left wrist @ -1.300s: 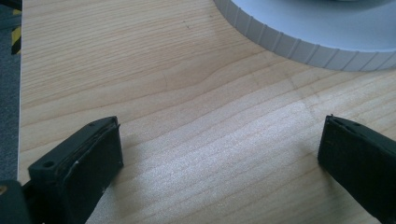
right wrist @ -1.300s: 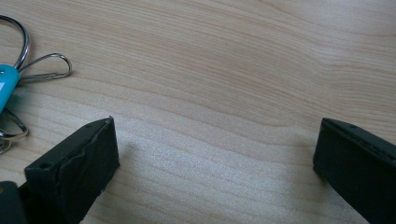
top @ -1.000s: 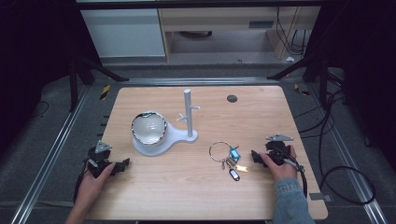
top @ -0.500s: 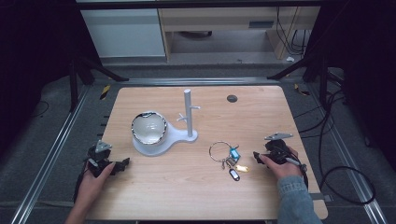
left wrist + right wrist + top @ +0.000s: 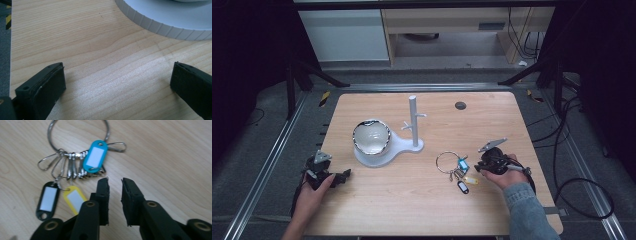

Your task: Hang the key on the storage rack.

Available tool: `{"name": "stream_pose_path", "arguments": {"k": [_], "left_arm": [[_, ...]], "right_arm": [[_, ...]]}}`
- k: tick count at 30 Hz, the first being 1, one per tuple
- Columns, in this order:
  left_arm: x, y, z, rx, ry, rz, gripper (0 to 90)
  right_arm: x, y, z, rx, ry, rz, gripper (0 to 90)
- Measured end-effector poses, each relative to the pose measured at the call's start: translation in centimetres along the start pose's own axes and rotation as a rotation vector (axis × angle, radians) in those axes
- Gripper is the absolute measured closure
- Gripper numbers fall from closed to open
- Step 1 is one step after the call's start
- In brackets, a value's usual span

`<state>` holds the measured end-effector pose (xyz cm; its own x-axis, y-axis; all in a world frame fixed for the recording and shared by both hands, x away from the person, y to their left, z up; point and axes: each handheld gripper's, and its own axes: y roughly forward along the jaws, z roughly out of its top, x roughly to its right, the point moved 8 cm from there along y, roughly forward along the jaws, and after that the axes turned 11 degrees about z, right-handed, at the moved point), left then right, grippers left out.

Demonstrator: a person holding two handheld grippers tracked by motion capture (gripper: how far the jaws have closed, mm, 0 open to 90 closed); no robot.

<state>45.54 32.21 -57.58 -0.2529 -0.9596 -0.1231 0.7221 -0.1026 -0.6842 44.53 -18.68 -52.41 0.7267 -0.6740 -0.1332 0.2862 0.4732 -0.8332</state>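
Keys and coloured tags hang from a large silver metal key ring [image 5: 78, 138] lying flat on the light wooden desk [image 5: 522, 125], right of the white plastic stand with an upright post [image 5: 413, 120]. A blue tag [image 5: 95, 156], a yellow tag [image 5: 74, 198] and a black tag [image 5: 48, 200] fan out from it. The right gripper [image 5: 115, 183] sits just beside the bunch, jaws parted by a narrow gap, holding nothing. The left gripper [image 5: 117, 82] rests wide open and empty near the stand's ribbed base, which is cut off at the frame's top. Tag labels look blank.
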Motion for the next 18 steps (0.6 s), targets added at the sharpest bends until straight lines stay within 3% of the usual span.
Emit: {"name": "stream_pose_path", "arguments": {"k": [6, 12, 18], "left_arm": [[0.0, 0.0, 0.0, 0.000, 0.003, 0.000, 0.0], [0.0, 0.0, 0.0, 0.000, 0.001, 0.000, 0.0], [0.0, 0.0, 0.0, 0.000, 0.002, 0.000, 0.0]], "right_arm": [[-1.9, 0.7, 0.1, -0.041, -0.055, 0.041, 87.6], [-3.2, 1.6, 0.5, -0.059, -0.098, 0.063, 89.2], [-3.3, 2.4, 1.2, -0.068, -0.122, 0.062, 89.1]]}}
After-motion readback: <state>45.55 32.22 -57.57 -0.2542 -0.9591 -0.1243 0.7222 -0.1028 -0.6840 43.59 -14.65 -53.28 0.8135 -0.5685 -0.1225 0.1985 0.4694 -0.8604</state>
